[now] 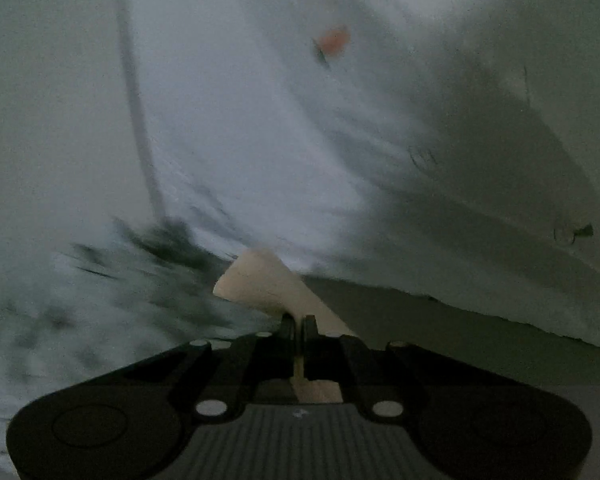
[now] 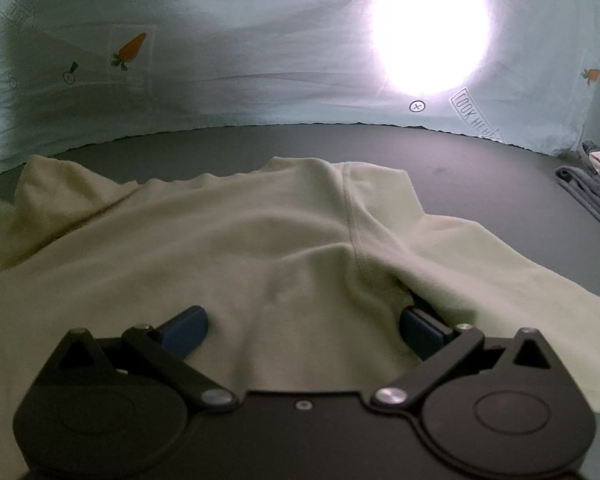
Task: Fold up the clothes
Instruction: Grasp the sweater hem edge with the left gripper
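A pale yellow-green garment [image 2: 260,240] lies spread and rumpled on the dark grey table [image 2: 480,168] in the right wrist view. My right gripper [image 2: 304,326] is open, its blue fingers [image 2: 184,328] wide apart with cloth bunched between them; the right finger is partly under a fold. In the left wrist view my left gripper [image 1: 298,326] is shut on a cream corner of the garment [image 1: 260,280], lifted off the table. That view is blurred.
A light printed sheet with carrots [image 2: 130,50] hangs behind the table, with a bright glare spot [image 2: 428,32]. It also fills the left wrist view [image 1: 340,120]. A pile of grey and white clothes [image 2: 596,184] sits at the right edge of the table.
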